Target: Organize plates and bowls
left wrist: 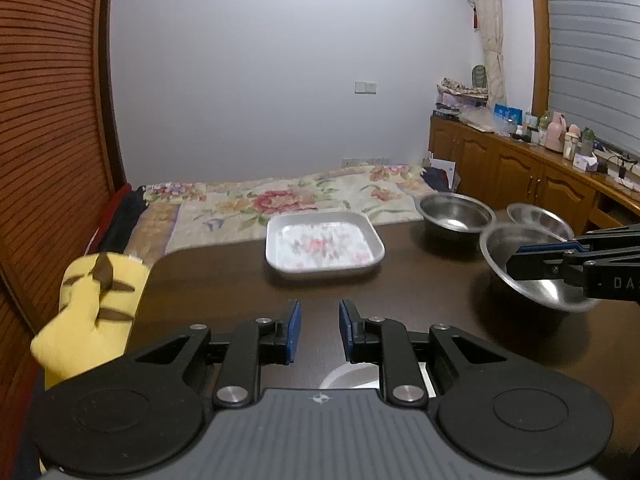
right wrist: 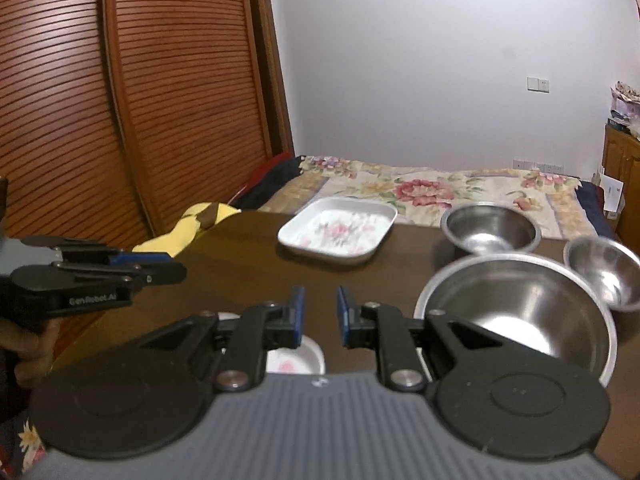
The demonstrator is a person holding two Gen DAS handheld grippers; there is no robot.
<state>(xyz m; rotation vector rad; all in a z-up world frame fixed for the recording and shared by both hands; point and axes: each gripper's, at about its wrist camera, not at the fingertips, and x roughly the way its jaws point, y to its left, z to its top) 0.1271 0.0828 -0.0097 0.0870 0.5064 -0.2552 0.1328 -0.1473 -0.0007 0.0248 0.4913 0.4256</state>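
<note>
A white square plate (left wrist: 324,246) with a floral print sits at the far side of the dark table (left wrist: 224,280); it also shows in the right wrist view (right wrist: 340,232). Three steel bowls stand at the right: a large one (right wrist: 520,312), a mid one (right wrist: 492,228) and a small one (right wrist: 604,272). A small round floral dish (right wrist: 296,358) lies under the grippers, partly hidden. My left gripper (left wrist: 319,330) is open and empty above the table. My right gripper (right wrist: 320,316) is open and empty, just left of the large bowl.
A yellow plush toy (left wrist: 96,308) leans at the table's left edge. A bed with a floral cover (left wrist: 288,196) lies beyond the table. A slatted wooden wardrobe (right wrist: 120,100) stands at the left. A cluttered wooden cabinet (left wrist: 520,168) runs along the right wall.
</note>
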